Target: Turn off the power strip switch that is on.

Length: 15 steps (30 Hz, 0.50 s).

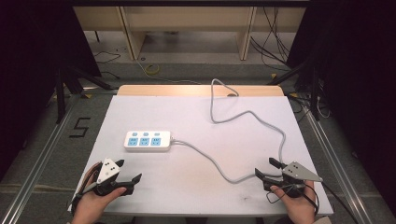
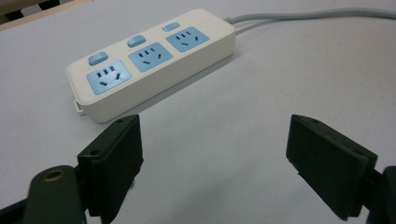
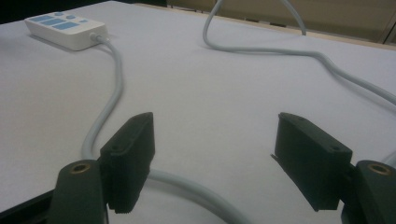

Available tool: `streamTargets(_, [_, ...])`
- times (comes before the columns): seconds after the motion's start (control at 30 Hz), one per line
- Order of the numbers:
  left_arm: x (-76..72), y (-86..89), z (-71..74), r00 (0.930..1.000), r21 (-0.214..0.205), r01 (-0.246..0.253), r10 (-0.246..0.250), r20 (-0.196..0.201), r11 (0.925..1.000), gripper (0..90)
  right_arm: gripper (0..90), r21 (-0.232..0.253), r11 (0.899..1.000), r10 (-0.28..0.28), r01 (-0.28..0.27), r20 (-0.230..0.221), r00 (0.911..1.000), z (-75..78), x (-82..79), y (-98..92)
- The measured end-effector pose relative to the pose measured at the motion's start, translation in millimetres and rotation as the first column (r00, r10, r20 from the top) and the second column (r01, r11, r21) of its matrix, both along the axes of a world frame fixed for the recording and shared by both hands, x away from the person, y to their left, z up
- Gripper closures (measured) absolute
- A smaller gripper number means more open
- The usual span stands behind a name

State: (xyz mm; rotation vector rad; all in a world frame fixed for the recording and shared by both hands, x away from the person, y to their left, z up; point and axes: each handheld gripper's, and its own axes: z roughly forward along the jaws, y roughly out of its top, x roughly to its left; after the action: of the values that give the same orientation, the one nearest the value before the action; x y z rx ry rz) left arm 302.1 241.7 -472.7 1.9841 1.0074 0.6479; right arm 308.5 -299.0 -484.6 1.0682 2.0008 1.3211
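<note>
Centrally on the white table (image 1: 154, 182) lies a cream power strip (image 1: 147, 140) with three blue sockets, its grey cord (image 1: 243, 114) looping off to the right. Nearer the person, the left gripper (image 1: 128, 176) sits with jaws spread and empty; the right gripper (image 1: 271, 169) likewise gapes, straddling the cord without pinching it.

A pale grey, flat-topped bench (image 1: 154, 186) carrying a power strip and its cord.

A white plastic power strip (image 1: 147, 140) with three blue sockets and three blue switches lies left of the middle; its grey round cord (image 1: 219, 170) snakes rightward across the surface, loops back and runs off the wooden far edge (image 1: 177, 90).
</note>
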Motion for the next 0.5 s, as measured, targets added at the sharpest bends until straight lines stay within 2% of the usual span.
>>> streamTargets(0.17, [-1.7,0.2,2.1,0.9999,0.02,-0.011,0.011,0.001,0.9997,23.1,29.6,-0.002,1.0,0.003,-0.003,0.0,1.0,-0.1,-0.3,1.3])
streamTargets(0.23, [-1.9,-0.6,4.2,0.9998,0.035,-0.018,0.018,0.001,0.9992,29.8,29.7,-0.003,1.0,0.006,-0.006,0.0,1.0,-0.2,-0.8,1.0])
streamTargets(0.4, [-2.0,-3.1,9.4,0.9992,0.098,-0.04,0.039,0.011,0.9944,61.6,29.6,-0.001,1.0,0.003,-0.003,0.001,1.0,-0.1,-2.3,-0.7])
streamTargets(0.5, [-2.5,-3.4,10.3,0.999,0.12,-0.043,0.042,0.013,0.9919,78.0,29.7,-0.001,1.0,0.001,-0.001,0.0,1.0,-0.1,-2.3,-0.8])
